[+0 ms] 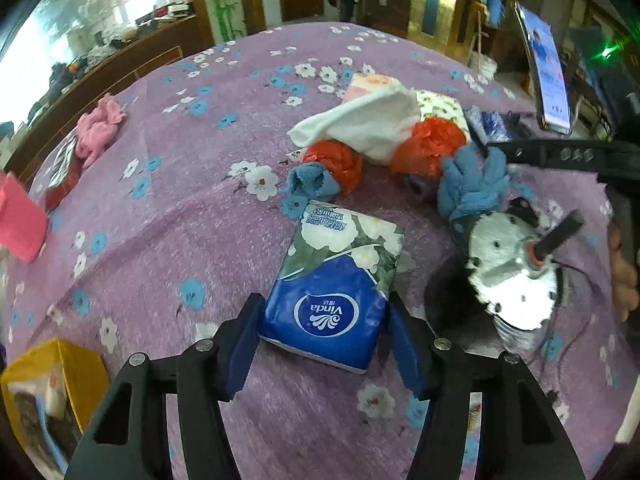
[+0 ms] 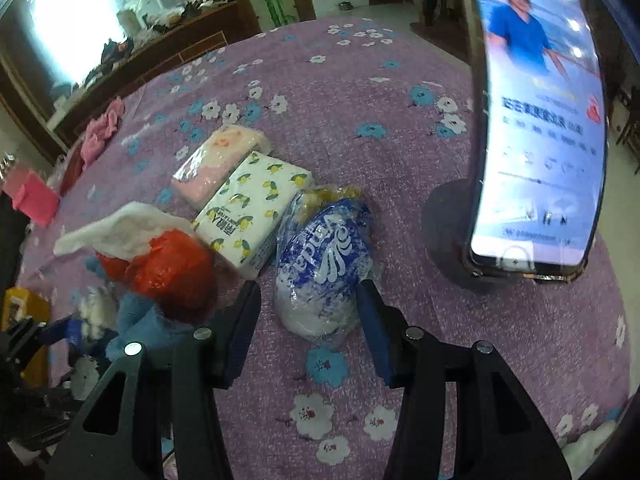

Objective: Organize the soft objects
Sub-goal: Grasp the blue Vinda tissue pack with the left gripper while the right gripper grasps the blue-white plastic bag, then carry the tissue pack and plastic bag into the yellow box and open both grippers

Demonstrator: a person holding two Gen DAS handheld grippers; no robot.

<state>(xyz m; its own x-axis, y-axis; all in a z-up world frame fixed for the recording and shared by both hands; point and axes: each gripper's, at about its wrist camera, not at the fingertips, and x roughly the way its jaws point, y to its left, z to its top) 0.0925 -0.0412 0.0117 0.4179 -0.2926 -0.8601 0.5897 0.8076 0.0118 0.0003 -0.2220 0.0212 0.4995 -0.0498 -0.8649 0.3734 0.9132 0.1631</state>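
A blue Vinda tissue pack (image 1: 336, 276) with a flower print lies on the purple flowered bedcover (image 1: 180, 208). My left gripper (image 1: 324, 304) is shut on its near end, a blue pad against each side. In the right wrist view a crumpled blue-and-white Vinda bag (image 2: 324, 264) sits between the pads of my right gripper (image 2: 310, 286), which is shut on it. Behind it lie a lemon-print tissue pack (image 2: 252, 204) and a pink pack (image 2: 216, 160). A white cloth (image 1: 368, 120), a red plastic bag (image 1: 432, 140) and a blue fluffy cloth (image 1: 472, 184) are heaped together.
A lit phone (image 2: 536, 120) stands upright on a holder at the right. A white fluffy item (image 1: 508, 272) lies near a hand (image 1: 624, 280). A yellow box (image 1: 52, 380), a pink block (image 1: 20, 220) and a pink cloth (image 1: 98, 128) sit along the left edge.
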